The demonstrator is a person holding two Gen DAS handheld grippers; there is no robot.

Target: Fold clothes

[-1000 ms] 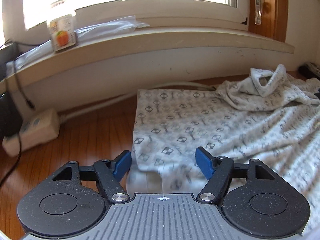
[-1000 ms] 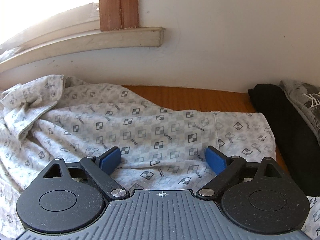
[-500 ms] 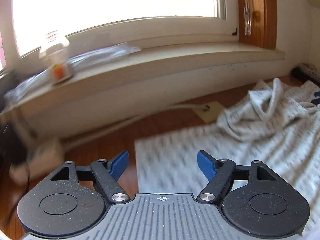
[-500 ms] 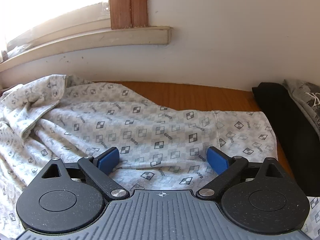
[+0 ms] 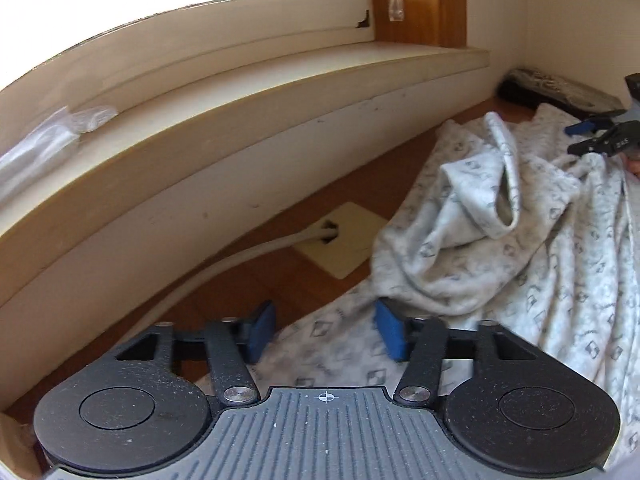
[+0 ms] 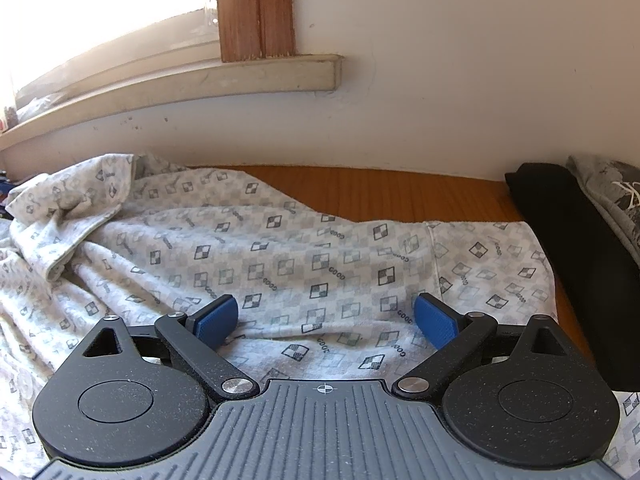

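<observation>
Folding has barely begun: the patterned garment [image 6: 320, 256] lies spread and rumpled across the wooden surface [image 6: 380, 188] toward its back edge. Left tool [image 5: 326, 334] is closing over the hem; right tool [image 6: 326, 318] gapes empty

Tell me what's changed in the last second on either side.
The left tongs swung right along the shirt edge: the jar and power strip left its view, and a floor outlet and the bunched sleeve came in. Its jaws are closing over the shirt's edge, the pads not yet pressing it. The right tongs stayed open over the shirt, unmoved.
</observation>
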